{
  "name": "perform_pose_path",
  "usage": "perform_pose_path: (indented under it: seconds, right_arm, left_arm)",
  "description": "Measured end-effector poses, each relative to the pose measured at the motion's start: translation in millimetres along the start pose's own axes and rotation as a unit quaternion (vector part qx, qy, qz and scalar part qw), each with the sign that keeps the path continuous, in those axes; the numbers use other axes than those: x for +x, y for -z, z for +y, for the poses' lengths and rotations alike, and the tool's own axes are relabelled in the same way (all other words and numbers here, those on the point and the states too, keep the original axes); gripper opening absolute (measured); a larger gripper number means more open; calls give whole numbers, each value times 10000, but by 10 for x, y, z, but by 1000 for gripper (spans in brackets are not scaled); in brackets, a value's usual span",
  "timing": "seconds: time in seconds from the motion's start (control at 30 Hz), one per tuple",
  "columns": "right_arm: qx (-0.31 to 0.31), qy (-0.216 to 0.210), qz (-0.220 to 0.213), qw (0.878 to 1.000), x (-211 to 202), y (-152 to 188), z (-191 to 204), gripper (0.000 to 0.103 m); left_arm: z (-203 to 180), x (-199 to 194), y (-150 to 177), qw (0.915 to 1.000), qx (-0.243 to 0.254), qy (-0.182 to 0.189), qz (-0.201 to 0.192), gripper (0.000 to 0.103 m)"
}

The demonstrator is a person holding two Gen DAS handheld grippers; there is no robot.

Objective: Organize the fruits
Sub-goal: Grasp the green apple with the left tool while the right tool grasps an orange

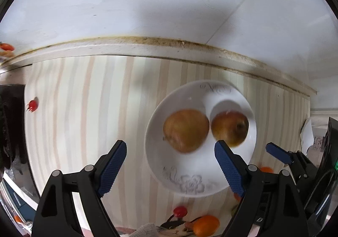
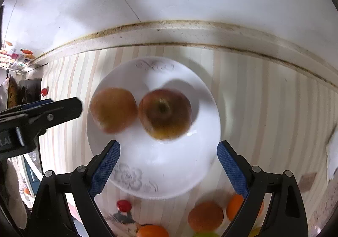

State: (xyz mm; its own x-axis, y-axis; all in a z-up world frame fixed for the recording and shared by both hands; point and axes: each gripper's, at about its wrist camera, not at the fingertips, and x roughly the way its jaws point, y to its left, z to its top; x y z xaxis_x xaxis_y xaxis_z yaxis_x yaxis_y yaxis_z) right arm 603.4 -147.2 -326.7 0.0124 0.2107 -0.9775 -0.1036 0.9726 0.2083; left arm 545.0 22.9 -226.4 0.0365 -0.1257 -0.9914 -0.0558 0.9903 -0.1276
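Observation:
A white plate (image 1: 228, 97) with a grey flower print lies on the striped tabletop and holds two reddish-yellow apples (image 1: 186, 130) (image 1: 230, 128) side by side. It also shows in the right wrist view (image 2: 207, 152), with the apples (image 2: 114, 110) (image 2: 164, 113). My left gripper (image 1: 170, 163) is open and empty above the plate's near left part. My right gripper (image 2: 168, 160) is open and empty above the plate's near rim. Oranges (image 2: 206, 215) (image 2: 234, 207) (image 2: 153, 231) and a small red fruit (image 2: 124, 205) lie in front of the plate.
A small red fruit (image 1: 32, 105) lies far left on the table. The wall edge (image 1: 169, 46) runs behind the plate. An orange (image 1: 206, 225) and a red fruit (image 1: 180, 211) sit near a cat-print cloth (image 1: 175, 229). Dark objects (image 1: 12, 122) stand at the left edge.

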Motion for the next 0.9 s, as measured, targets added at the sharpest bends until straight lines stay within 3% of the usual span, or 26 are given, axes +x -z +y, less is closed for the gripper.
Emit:
perform_pose_path:
  seconds: [0.4, 0.9]
  right_arm:
    - [-44, 89, -439, 9990, -534, 658, 101, 95]
    - [126, -182, -1253, 9919, -1308, 1360, 105, 95]
  left_arm:
    - [-104, -470, 699, 9974, 230, -194, -652, 85]
    - [-233, -1073, 1320, 9910, 260, 137, -1309, 85]
